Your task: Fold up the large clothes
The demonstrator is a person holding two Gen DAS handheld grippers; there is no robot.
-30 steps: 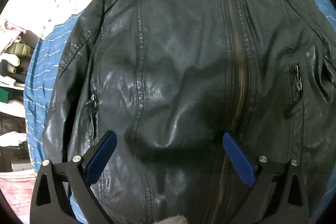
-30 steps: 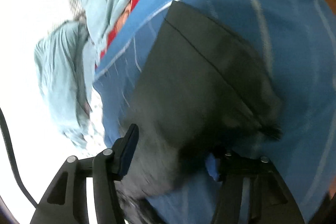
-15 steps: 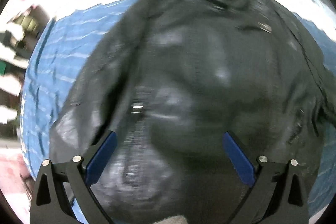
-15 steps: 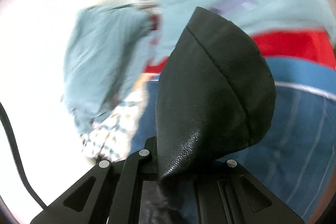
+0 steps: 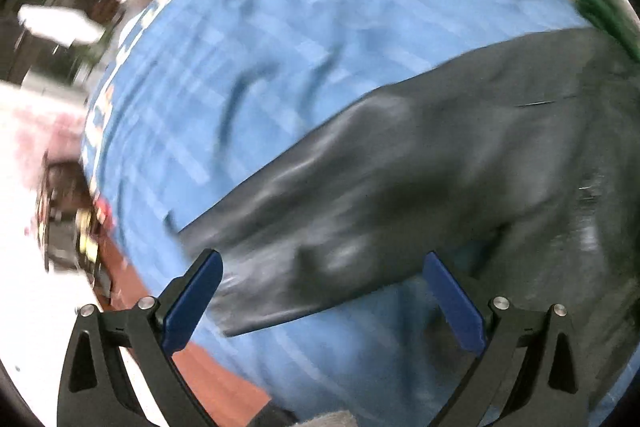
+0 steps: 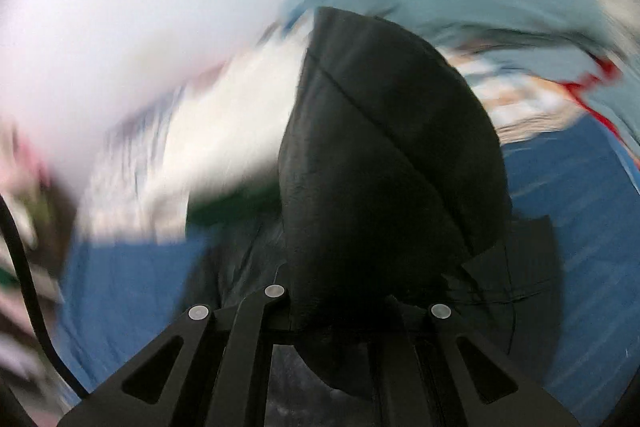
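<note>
Folding the sleeves in, by the look of it: right gripper [image 6: 340, 311] is pinched tight on a sleeve end of the black leather jacket [image 5: 420, 187], lifted clear of the blue striped sheet [image 5: 260, 47], while left gripper [image 5: 324, 291] hangs spread just over the other sleeve, gripping nothing. Next move likely needs left closing on that sleeve (leather is stiff, glossy, seamed, so it'll hold bulges rather than crease flat).

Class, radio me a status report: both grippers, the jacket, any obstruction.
Left gripper open over sleeve. Right gripper shut on black jacket. Blue sheet beneath. Nothing blocking; views blurred.
</note>
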